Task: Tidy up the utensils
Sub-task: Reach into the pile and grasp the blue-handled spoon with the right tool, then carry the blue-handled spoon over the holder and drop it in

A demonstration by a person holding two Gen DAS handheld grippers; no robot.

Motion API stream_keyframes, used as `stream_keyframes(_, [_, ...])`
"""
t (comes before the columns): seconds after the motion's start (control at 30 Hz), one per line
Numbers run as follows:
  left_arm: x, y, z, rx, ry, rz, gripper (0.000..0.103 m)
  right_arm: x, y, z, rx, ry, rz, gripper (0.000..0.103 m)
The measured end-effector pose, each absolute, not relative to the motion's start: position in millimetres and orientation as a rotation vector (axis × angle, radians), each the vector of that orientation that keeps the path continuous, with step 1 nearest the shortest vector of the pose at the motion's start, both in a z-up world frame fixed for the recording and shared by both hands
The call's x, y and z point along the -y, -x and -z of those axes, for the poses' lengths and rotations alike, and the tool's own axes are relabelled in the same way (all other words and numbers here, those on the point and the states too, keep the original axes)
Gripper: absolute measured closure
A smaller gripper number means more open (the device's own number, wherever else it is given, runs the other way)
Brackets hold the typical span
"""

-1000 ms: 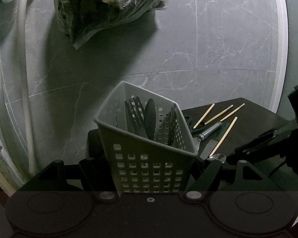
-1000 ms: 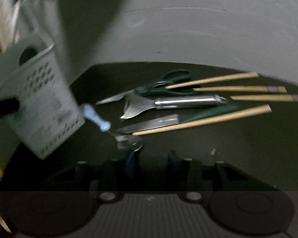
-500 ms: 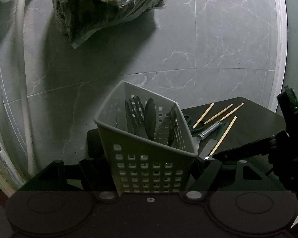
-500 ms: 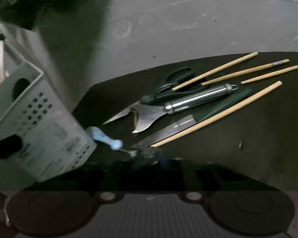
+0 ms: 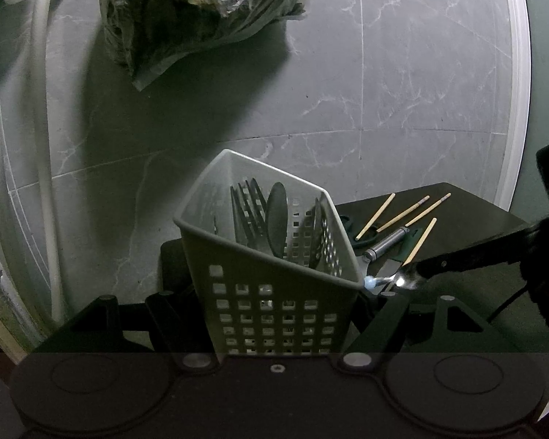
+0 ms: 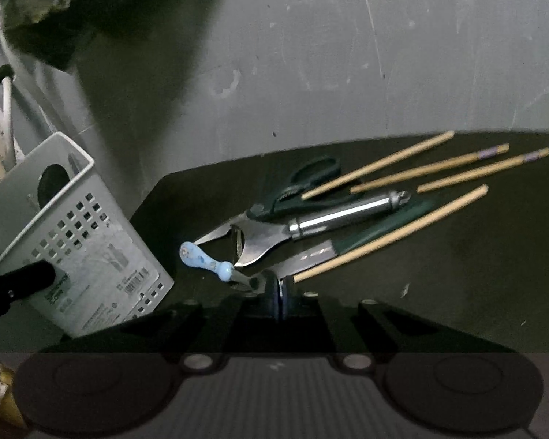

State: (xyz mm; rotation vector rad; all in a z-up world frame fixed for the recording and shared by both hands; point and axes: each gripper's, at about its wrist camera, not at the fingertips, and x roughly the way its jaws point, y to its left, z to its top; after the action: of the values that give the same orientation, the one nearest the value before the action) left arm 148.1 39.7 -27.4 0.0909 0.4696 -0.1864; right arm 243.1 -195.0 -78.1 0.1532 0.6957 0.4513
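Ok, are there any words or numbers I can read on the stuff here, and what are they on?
None can be read.
Sticker on the white basket: print and a barcode, too blurred to read.
Knife blade: a small dark mark, too small to read.
Blue-handled spoon: a faint pattern, no words.
Chopsticks, scissors: no text visible.

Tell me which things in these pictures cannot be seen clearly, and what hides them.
- Spoon bowl: right wrist view, hidden between the right tongs.
- Knife tip: right wrist view, behind the tongs.
- Basket bottom: left wrist view, cut off by the left tongs.
- Utensil handles inside the basket: hidden by its wall.
- Label print: right wrist view, too small.
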Motion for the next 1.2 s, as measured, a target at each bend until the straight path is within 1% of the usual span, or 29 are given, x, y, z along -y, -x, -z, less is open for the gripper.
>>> stream_keyframes(0.47, [-40,-149,28,-0.467,-0.09,0.188,0.027,199,-226,23,-0.574,0.058,-0.432,0.102])
stream_keyframes(0.97, [-40,-150,29,-0.462,-0.087,0.187,0.027,194,-228,-11,-0.486,0.128,-0.44,0.102])
stream_keyframes(1.2, [-39,-150,30,-0.461,-0.086,0.186,0.027,192,-228,-49,-0.411,0.155,-0.463,0.102])
